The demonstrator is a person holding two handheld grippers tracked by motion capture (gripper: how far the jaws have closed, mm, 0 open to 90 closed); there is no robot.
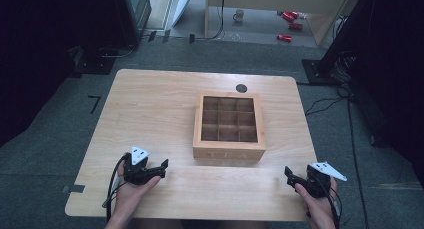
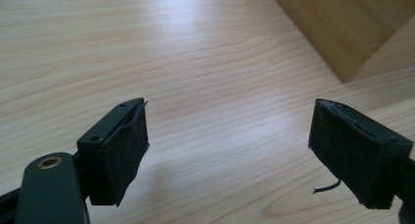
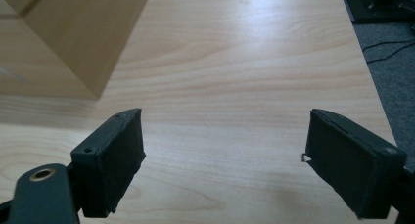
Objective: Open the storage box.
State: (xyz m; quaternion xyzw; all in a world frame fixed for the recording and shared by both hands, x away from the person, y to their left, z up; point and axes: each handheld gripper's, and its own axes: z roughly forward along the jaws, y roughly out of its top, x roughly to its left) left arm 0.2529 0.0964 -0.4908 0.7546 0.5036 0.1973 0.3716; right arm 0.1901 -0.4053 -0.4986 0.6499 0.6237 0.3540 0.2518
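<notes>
Nearest me, the left gripper and right gripper sit low over the table's near edge, each with jaws spread wide and holding nothing. Between and beyond them stands the wooden tea box, its nine compartments bare.

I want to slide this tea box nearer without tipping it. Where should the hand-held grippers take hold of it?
Probably by its two side walls, one hand-held gripper from each side: left on the left wall, right on the right. The tea box sits flat and square between them, too wide for one open gripper, and its thin top rim looks easiest to pinch.
</notes>
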